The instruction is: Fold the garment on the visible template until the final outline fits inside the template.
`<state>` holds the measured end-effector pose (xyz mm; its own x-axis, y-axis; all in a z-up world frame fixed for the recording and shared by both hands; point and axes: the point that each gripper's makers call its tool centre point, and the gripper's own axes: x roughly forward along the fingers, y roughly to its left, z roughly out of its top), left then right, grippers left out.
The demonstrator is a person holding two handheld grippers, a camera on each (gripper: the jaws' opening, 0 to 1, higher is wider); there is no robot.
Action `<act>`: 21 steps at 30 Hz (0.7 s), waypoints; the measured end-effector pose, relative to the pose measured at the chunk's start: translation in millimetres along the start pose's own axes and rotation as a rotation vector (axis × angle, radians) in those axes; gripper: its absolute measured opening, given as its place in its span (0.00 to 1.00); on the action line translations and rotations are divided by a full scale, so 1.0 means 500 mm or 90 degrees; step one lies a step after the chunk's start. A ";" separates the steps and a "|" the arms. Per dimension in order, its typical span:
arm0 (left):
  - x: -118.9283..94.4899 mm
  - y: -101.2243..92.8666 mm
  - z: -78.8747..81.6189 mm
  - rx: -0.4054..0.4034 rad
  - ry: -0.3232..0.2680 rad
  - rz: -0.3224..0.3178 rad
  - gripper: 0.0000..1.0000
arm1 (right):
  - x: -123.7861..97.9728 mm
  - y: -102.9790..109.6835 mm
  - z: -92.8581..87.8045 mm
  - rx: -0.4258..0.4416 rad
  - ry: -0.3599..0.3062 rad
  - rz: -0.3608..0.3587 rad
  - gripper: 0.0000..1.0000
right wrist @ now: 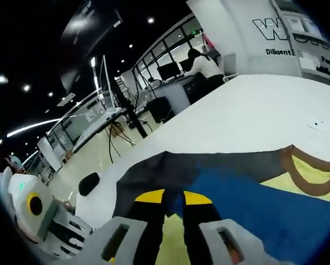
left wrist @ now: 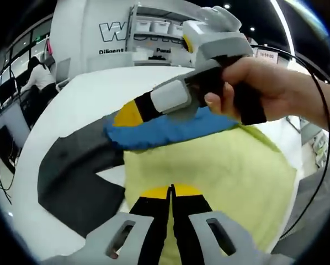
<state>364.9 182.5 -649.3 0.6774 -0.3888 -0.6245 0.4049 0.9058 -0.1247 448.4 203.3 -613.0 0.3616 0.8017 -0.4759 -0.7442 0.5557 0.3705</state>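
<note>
Plainly, one garment (left wrist: 209, 165), yellow with blue parts, lies on one dark grey template (left wrist: 71, 176) on the white table (left wrist: 71, 105). The left gripper (left wrist: 172, 194) sits with jaws closed together over the yellow cloth. Ahead of it, the right gripper (left wrist: 126, 114), held by one hand (left wrist: 264, 91), pinches the blue fabric (left wrist: 165, 131).

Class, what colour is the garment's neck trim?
Brown: the neck trim curves round the yellow garment, best seen in the right gripper view.

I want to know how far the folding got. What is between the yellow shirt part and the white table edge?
In the left gripper view, a dark grey template lies between the yellow garment panel and the white table.
</note>
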 end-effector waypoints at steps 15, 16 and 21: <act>-0.009 0.030 0.023 -0.009 -0.032 0.034 0.01 | -0.114 -0.082 0.010 -0.029 -0.036 -0.118 0.35; -0.012 0.033 0.024 -0.008 -0.034 0.040 0.01 | -0.118 -0.083 0.010 -0.034 -0.036 -0.123 0.36; -0.021 0.048 0.027 -0.012 -0.038 0.060 0.01 | -0.153 -0.084 0.007 -0.056 -0.039 -0.155 0.36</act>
<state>375.8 206.1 -635.6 0.7473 -0.3107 -0.5874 0.3268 0.9415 -0.0823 454.1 119.4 -589.3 0.5671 0.6598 -0.4930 -0.6763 0.7147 0.1786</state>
